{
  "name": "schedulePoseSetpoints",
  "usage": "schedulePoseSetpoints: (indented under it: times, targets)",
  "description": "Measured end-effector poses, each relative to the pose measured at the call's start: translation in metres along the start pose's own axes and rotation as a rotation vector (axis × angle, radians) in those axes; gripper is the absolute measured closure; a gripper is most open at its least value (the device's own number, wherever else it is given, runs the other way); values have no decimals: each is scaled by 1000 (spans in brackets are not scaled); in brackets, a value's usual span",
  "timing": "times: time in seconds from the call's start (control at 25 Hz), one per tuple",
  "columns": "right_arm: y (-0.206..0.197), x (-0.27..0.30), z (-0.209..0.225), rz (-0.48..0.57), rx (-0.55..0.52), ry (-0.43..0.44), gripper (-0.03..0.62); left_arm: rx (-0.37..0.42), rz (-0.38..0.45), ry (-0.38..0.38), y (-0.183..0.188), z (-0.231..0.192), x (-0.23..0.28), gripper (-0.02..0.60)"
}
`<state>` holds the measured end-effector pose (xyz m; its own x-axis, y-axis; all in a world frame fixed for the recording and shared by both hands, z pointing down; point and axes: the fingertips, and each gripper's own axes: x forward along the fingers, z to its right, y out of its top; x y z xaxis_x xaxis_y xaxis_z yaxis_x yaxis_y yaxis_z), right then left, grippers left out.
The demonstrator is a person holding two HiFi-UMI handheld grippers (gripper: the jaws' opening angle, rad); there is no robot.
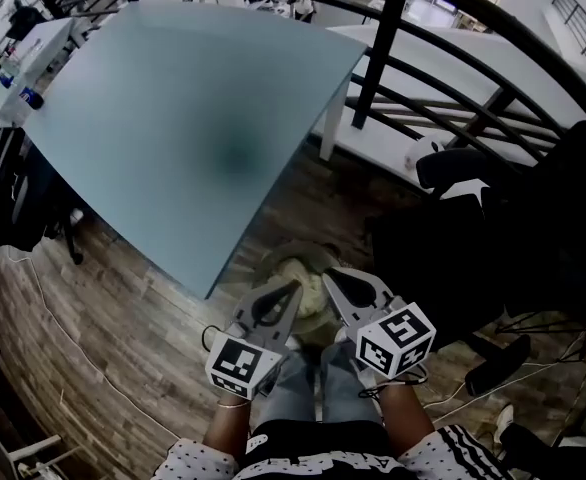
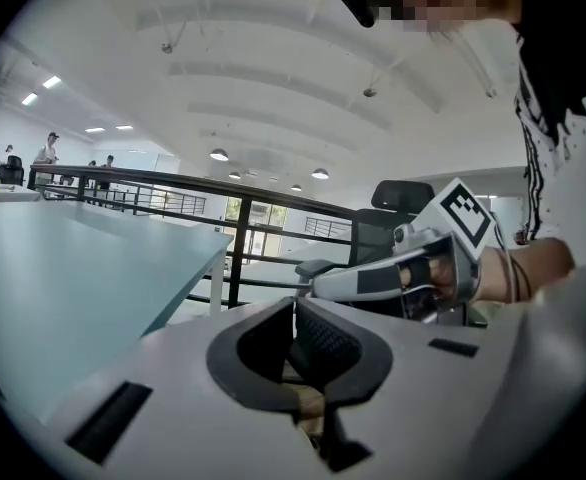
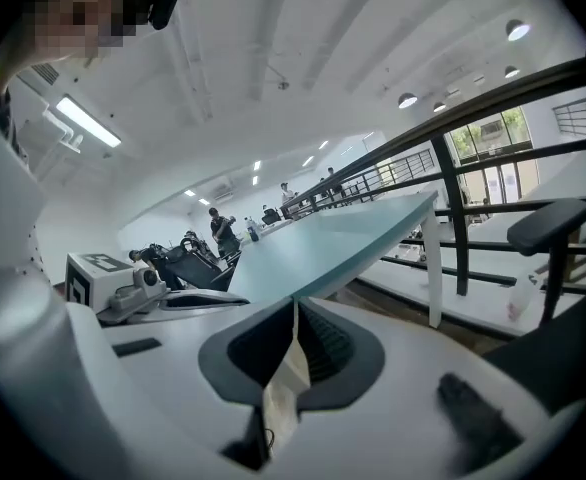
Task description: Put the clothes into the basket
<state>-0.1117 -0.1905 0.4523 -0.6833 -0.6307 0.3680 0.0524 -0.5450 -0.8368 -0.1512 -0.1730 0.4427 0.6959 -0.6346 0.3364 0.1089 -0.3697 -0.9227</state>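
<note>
**Operator:** Where is the garment?

**Spotter:** Look low in the centre of your head view. The pale garment (image 1: pixel 309 294) is bunched there, right between the tips of your two grippers and just above your knees. A round brownish shape (image 1: pixel 289 255) shows behind the top of it. It is too blurred for me to tell you whether that is the basket.

**Operator:** What is my right claw doing?

**Spotter:** Your right gripper (image 3: pixel 294 313) has its jaws pressed together on a fold of that garment. In the right gripper view you can see the whitish cloth caught between the ribbed pads and hanging down out of the slot.

**Operator:** And the left?

**Spotter:** Your left gripper (image 2: pixel 295 316) also has its jaws pressed together. A tan strip shows in the gap under the pads, but I cannot tell you whether that is cloth or the floor. In the head view its tip is touching the left edge of the garment.

**Operator:** What else is around me?

**Spotter:** The teal table (image 1: pixel 173 118) fills the upper left of your head view, and the wooden floor (image 1: pixel 123 308) runs under it. The dark railing (image 1: pixel 443 78) crosses the upper right, and a black office chair (image 1: pixel 453 168) is at the right edge
</note>
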Motion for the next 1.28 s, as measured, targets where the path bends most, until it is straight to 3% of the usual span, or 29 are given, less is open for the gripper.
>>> schedulePoseSetpoints:
  times: [1.28]
  targets:
    - [116, -90, -42, 204, -131, -71, 560, 152, 151, 1, 117, 37, -47, 561]
